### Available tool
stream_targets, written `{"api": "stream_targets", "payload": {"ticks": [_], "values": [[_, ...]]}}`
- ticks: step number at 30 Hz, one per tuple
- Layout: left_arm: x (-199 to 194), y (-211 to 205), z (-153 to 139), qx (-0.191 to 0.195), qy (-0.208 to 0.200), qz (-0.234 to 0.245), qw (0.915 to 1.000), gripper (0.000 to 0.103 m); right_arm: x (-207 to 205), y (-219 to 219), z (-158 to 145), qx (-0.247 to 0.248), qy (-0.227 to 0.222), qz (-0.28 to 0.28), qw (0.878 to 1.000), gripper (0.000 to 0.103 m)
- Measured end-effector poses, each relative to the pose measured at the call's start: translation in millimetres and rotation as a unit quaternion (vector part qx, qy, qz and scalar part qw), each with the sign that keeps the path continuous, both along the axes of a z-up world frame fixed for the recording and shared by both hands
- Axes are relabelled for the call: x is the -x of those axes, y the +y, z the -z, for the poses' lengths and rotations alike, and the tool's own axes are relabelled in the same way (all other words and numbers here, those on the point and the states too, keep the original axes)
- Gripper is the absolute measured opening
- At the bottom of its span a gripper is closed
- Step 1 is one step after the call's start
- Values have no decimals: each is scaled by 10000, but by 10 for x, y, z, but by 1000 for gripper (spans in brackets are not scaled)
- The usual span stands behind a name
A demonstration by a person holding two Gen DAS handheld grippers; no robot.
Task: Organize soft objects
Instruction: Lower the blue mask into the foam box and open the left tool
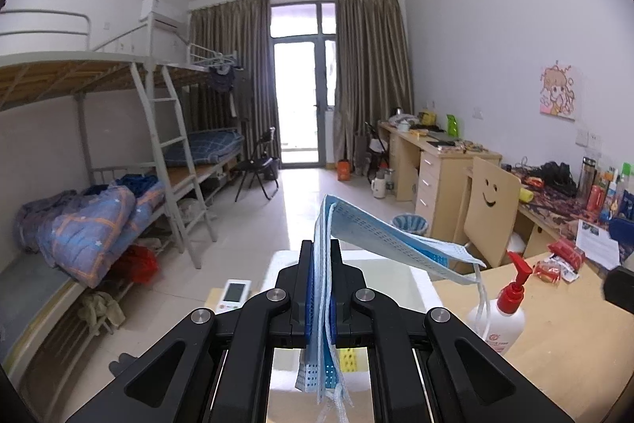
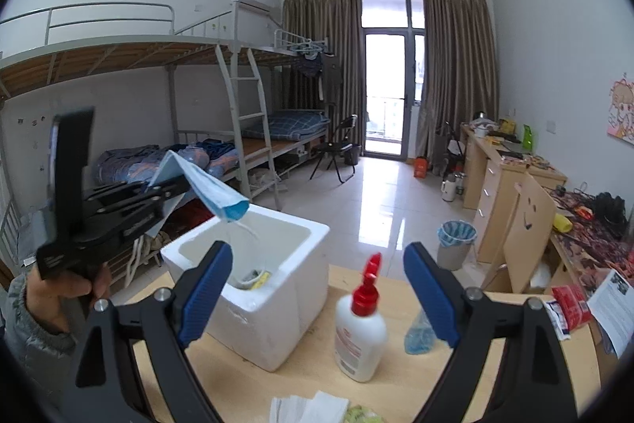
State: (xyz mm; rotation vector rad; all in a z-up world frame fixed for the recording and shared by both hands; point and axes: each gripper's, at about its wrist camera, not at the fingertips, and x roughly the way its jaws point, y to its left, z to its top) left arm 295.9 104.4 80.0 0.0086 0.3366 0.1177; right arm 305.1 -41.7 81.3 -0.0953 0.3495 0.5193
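Note:
A pale blue face mask (image 1: 380, 240) is clamped between the pads of my left gripper (image 1: 321, 248), its free end and white ear loop drooping to the right. In the right wrist view the left gripper (image 2: 158, 191), carried by a hand, holds the mask (image 2: 214, 191) above the left rim of an open white foam box (image 2: 277, 304), with the loop dangling into it. Something yellow (image 2: 259, 278) lies inside the box. My right gripper (image 2: 317, 252) stands wide open over the table, with nothing between its blue pads. A crumpled blue plastic bag (image 2: 418, 335) lies by its right finger.
A white pump bottle with a red top (image 2: 358, 335) stands on the wooden table (image 2: 475, 375) right of the box. White tissues (image 2: 309, 409) lie at the near edge, red snack packets (image 2: 570, 306) at the right. A remote control (image 1: 233, 294) lies left of the box.

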Motion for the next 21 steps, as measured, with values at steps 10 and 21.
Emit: {"api": "stream_targets", "payload": {"ticks": [10,21], "values": [[-374,-53,179,-71,425,134,9990,6,7,-278,123,51,49,378,9993,91],[-613,-34,352,-194,814,-136,9964,22,32,-402,246,78,207,503,9985,91]]}}
